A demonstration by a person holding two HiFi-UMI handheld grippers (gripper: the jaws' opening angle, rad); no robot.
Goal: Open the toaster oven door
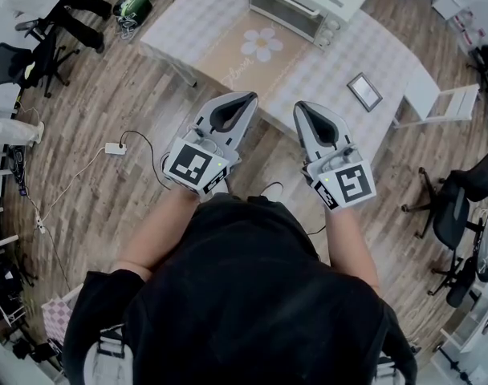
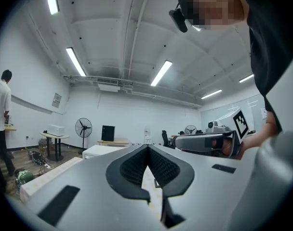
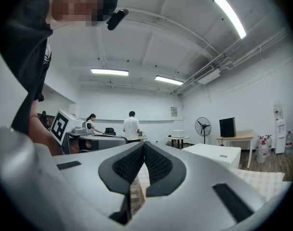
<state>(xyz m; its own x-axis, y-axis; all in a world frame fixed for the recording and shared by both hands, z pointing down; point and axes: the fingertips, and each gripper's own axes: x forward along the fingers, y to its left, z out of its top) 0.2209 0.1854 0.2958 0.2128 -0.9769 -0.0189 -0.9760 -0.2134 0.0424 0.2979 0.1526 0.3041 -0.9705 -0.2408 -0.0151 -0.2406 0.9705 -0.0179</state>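
Observation:
The white toaster oven [image 1: 304,6] stands at the far side of the checked table [image 1: 340,70], its glass door closed and facing me. Both grippers hang side by side in front of my body, short of the table's near edge and well apart from the oven. My left gripper [image 1: 248,96] is shut with nothing in it, and its tips meet in the left gripper view [image 2: 147,147]. My right gripper [image 1: 300,104] is likewise shut and empty, seen closed in the right gripper view [image 3: 144,143]. The oven shows as a low white box [image 2: 100,151] beyond the left jaws.
A flower-print mat [image 1: 262,45] lies in front of the oven, and a small framed panel [image 1: 364,91] sits on the table's right part. A white chair [image 1: 441,103] stands right of the table, office chairs [image 1: 461,207] further right. A power strip [image 1: 115,147] and cables lie on the floor at left.

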